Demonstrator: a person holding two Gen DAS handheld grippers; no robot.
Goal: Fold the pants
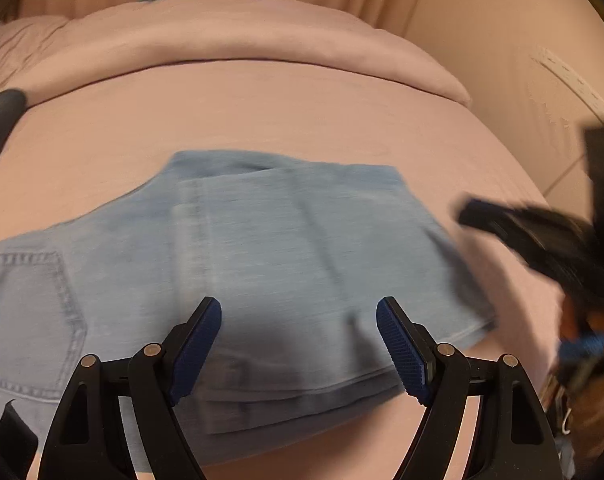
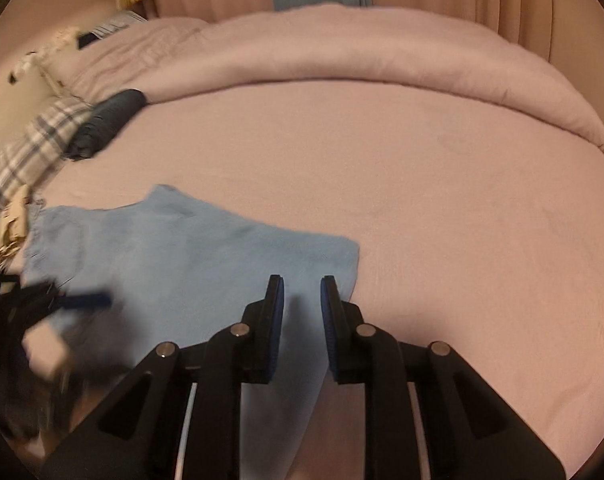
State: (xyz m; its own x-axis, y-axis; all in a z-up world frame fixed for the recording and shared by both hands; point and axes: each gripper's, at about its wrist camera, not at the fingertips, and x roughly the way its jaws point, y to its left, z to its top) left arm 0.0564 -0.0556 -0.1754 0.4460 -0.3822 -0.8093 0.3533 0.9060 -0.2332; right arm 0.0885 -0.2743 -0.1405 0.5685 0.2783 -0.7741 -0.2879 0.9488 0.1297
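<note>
soft, limp jeans (image 1: 262, 260) near the bed (image 1: 302, 112) edge: we'd pinch the doubled hem; left gripper (image 1: 298, 344) wide open, right gripper (image 2: 302, 312) nearly closed, empty.

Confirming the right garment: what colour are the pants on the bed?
Light blue denim pants, clearest in the left wrist view, lying on a pink bed.

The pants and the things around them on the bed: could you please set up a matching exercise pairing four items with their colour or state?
Column one:
1. pants
2. bed sheet
3. left gripper
4. checked cloth

Column two:
A. pink, spread flat
B. jaws wide apart above the denim
C. light blue, folded over
D. blue and white, at the bed's edge

Pairs: 1-C, 2-A, 3-B, 4-D
</note>
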